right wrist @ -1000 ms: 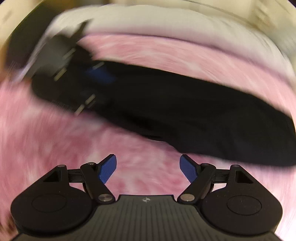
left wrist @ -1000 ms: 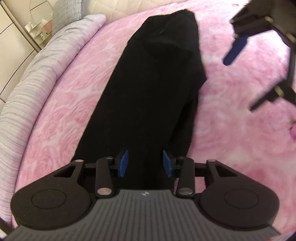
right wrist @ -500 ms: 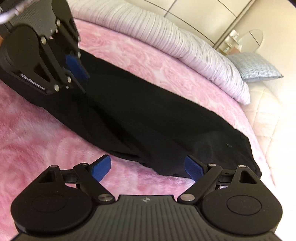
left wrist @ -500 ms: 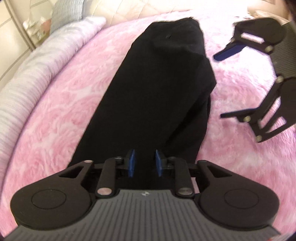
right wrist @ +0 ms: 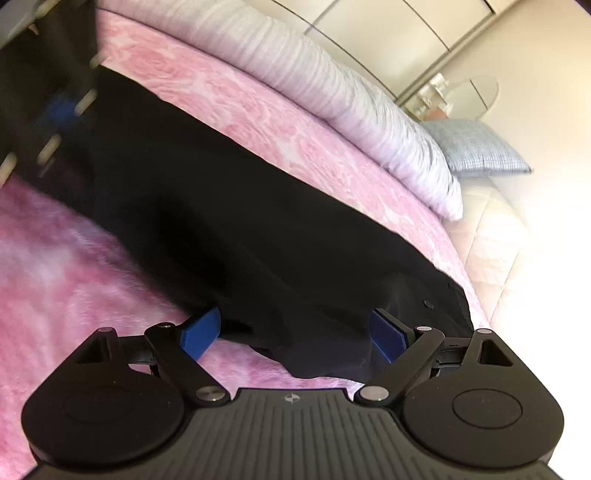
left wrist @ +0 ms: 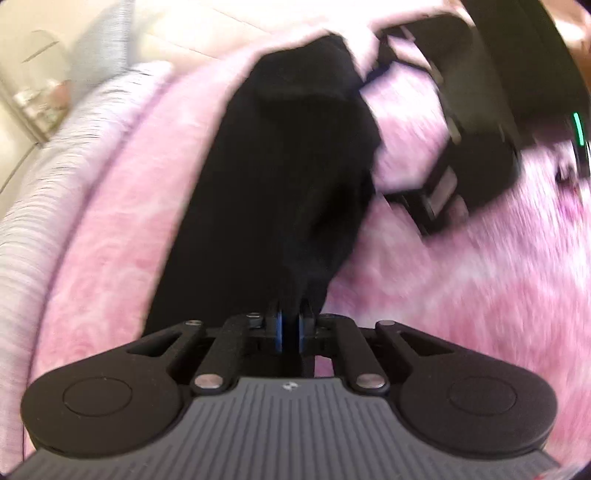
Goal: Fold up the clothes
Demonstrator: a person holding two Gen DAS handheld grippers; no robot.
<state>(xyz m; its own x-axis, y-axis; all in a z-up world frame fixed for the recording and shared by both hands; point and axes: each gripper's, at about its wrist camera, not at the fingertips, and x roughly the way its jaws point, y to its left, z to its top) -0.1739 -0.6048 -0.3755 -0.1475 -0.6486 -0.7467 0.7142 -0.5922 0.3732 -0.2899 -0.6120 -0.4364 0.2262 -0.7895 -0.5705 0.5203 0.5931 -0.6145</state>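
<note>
A long black garment (left wrist: pixel 288 177) lies stretched along the pink bed, and its near end rises into my left gripper (left wrist: pixel 290 328), which is shut on a pinch of the cloth. In the right wrist view the same garment (right wrist: pixel 240 229) runs diagonally, and my right gripper (right wrist: pixel 295 332) stands open, its blue pads (right wrist: pixel 201 332) straddling the garment's waist edge without pressing it. The right gripper (left wrist: pixel 461 147) shows blurred at the upper right of the left wrist view. The left gripper (right wrist: pixel 48 110) shows blurred at the top left of the right wrist view.
A fluffy pink blanket (right wrist: pixel 55 266) covers the bed. A striped lilac duvet roll (right wrist: pixel 332 96) lies along the far edge, with a blue checked cushion (right wrist: pixel 480 147) beyond it. White wardrobe doors (right wrist: pixel 388 26) and a small round glass table (right wrist: pixel 476 92) stand behind.
My left gripper's jaws have closed onto the garment's near end and lifted it slightly. The right gripper has opened wider and come down to the garment's waist end.
</note>
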